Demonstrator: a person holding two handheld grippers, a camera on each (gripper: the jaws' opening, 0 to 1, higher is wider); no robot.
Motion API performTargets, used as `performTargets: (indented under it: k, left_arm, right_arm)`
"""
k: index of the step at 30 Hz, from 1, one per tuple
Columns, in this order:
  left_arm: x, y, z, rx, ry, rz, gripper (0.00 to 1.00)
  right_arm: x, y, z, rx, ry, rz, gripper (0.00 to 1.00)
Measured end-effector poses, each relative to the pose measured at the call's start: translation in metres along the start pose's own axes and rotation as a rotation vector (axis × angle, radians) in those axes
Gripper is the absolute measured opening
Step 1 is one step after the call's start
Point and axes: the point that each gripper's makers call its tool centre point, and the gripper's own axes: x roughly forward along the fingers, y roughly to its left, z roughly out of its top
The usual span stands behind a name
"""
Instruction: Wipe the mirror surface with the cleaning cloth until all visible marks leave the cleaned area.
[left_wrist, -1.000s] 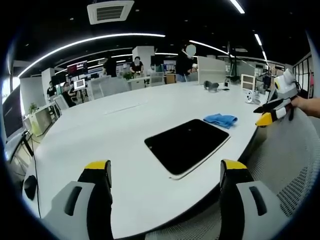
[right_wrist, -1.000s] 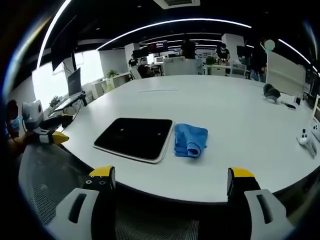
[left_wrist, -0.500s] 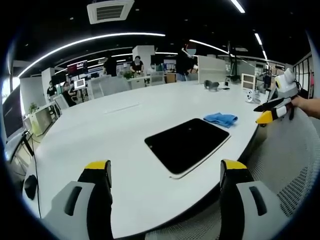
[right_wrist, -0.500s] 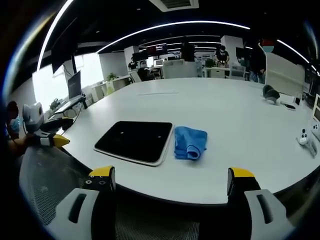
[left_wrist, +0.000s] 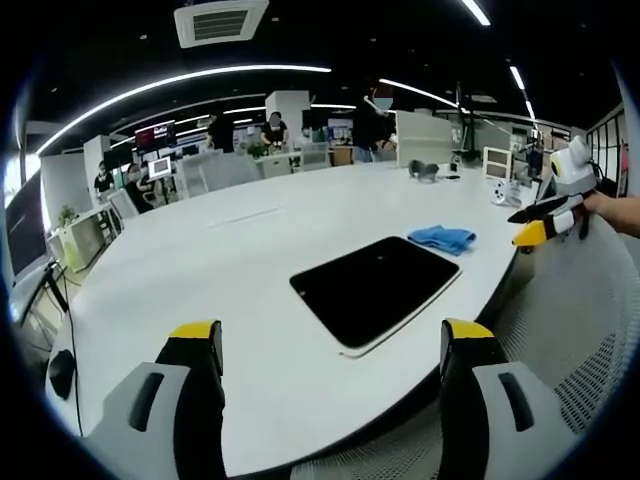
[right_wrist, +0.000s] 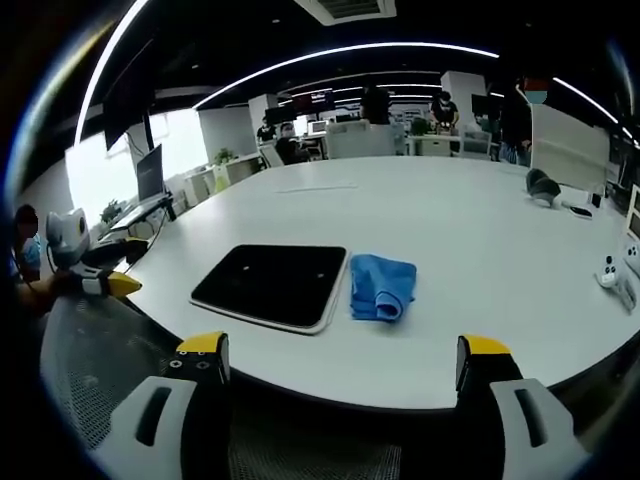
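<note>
A dark rectangular mirror (left_wrist: 375, 288) (right_wrist: 272, 285) with a pale rim lies flat on the white table. A folded blue cleaning cloth (left_wrist: 441, 239) (right_wrist: 382, 287) rests just beside its short edge. My left gripper (left_wrist: 333, 345) hovers open near the table's edge, short of the mirror, nothing between its jaws. My right gripper (right_wrist: 343, 360) is open too, held off the table's edge in front of mirror and cloth. The right gripper (left_wrist: 545, 222) shows at the right of the left gripper view, the left gripper (right_wrist: 92, 272) at the left of the right gripper view.
A mesh chair back (left_wrist: 575, 330) (right_wrist: 90, 370) stands below both grippers. Small devices (right_wrist: 610, 272) and grey headphones (right_wrist: 543, 184) lie farther out on the table (left_wrist: 250, 260). People and desks fill the office behind.
The right gripper view has dipped slightly, so the mirror and cloth sit a little lower in it. The left gripper view is unchanged.
</note>
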Motion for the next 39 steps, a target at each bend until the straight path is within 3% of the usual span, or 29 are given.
performTargets:
  k: [31, 34, 39]
  left_arm:
    - [0.0, 0.003, -0.001, 0.0, -0.001, 0.008, 0.88]
    - [-0.001, 0.003, 0.0, -0.002, -0.005, 0.011, 0.88]
    - [-0.001, 0.004, 0.001, -0.006, -0.01, 0.012, 0.88]
  right_arm:
    - [0.001, 0.003, 0.001, 0.007, 0.0, 0.013, 0.93]
    - [0.0, 0.01, -0.002, 0.12, 0.003, 0.07, 0.95]
    - [-0.001, 0.006, -0.003, 0.129, 0.006, 0.062, 0.92]
